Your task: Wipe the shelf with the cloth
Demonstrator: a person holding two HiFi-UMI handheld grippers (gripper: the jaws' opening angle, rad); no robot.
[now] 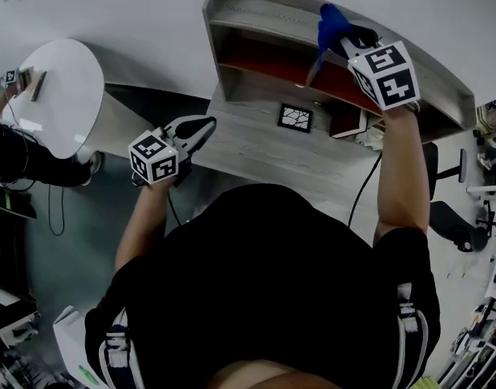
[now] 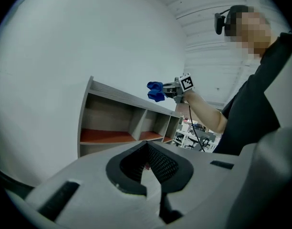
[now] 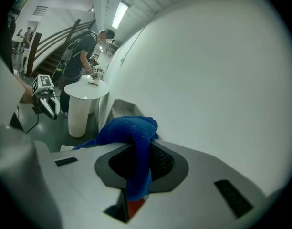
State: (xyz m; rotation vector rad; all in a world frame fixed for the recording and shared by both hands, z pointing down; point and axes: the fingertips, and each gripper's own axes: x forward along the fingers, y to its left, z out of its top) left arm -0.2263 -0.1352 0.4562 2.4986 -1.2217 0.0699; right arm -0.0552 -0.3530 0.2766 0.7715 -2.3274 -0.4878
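Shelf (image 1: 250, 10): cloth (image 1: 332, 24) (blue) in gripper (image 1: 352, 37)

- Cloth (image 1: 333, 24): blue, soft, and bunched into a wad. It is pinched between the jaws of the right gripper (image 1: 345, 37) and held at 1 o'clock, above the shelf's top board, with one end drooping.
- Shelf (image 1: 232, 6): long, grey, and open-fronted, spanning 12 to 2 o'clock. Upright dividers split it into compartments with red-orange floors.
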